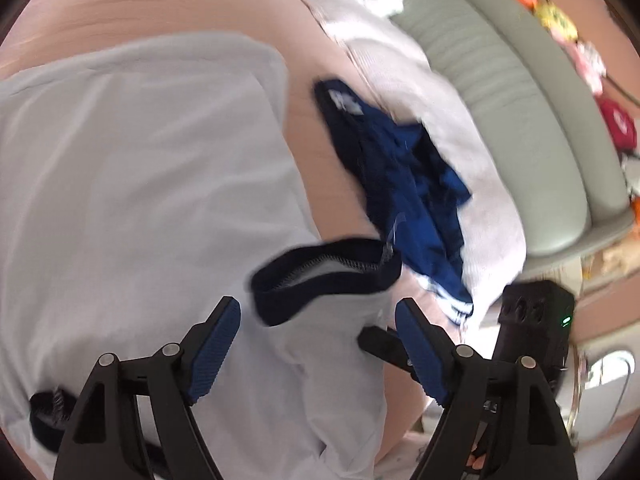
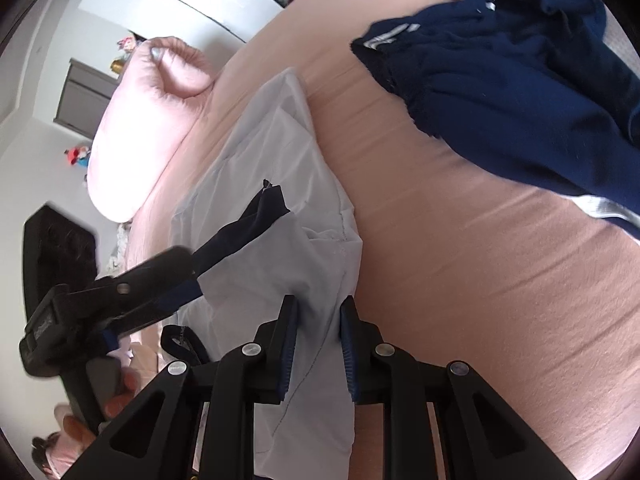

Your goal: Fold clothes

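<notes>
With the left gripper (image 1: 318,344) wide and empty, the right gripper (image 2: 318,332) pinches the white shirt (image 2: 280,184) alone, so lifting may undo the fold on the bed (image 2: 480,280).

Black linkage grippers, silver pivot screws, ribbed blue pads on the fingers (image 1: 420,354).

White garment (image 2: 280,184) with dark navy collar trim (image 1: 326,276), partly folded, lies rumpled on the pink bedsheet (image 2: 460,260). Navy garment (image 2: 512,80) with white stripes, crumpled in a heap, lies apart from the white one, on the same sheet.
</notes>
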Demonstrator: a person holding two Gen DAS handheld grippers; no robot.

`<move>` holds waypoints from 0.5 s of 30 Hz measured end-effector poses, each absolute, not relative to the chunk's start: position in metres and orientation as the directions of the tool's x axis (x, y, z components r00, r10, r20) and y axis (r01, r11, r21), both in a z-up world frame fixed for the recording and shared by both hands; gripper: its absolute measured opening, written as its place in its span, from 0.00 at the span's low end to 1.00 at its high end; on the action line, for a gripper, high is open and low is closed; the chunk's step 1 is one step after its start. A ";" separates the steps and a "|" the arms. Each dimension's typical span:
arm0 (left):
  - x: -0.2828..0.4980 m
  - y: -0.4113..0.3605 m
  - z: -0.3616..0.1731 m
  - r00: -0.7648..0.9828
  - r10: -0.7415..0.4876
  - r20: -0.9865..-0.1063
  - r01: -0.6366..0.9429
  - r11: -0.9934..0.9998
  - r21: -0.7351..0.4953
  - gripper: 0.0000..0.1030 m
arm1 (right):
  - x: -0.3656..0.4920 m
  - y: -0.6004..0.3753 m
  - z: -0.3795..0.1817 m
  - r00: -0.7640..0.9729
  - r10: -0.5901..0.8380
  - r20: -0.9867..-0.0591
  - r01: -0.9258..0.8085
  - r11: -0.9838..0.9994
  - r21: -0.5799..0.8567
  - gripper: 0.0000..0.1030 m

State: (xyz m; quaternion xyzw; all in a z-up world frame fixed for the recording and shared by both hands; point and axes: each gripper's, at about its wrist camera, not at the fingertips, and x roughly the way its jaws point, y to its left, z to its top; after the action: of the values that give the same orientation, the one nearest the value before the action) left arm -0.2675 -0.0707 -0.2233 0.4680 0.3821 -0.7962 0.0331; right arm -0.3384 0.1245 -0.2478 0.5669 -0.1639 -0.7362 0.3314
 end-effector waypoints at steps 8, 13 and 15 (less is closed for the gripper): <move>-0.282 -0.050 -0.222 -0.564 0.220 -0.796 0.348 -0.811 -0.470 0.77 | -0.338 0.122 -0.244 -0.128 -0.662 -0.739 0.302 -0.736 0.606 0.19; -0.283 -0.049 -0.223 -0.591 0.217 -0.776 0.331 -0.813 -0.480 0.22 | -0.340 0.121 -0.246 -0.128 -0.652 -0.747 0.300 -0.744 0.598 0.19; -0.284 -0.049 -0.227 -0.577 0.219 -0.787 0.335 -0.815 -0.473 0.14 | -0.341 0.122 -0.247 -0.122 -0.652 -0.749 0.290 -0.745 0.601 0.20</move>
State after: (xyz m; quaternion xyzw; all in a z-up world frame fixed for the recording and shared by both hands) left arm -0.2836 -0.0490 -0.2267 0.4585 0.3019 -0.8351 0.0346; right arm -0.3408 0.1224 -0.2471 0.5793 -0.1560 -0.7327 0.3213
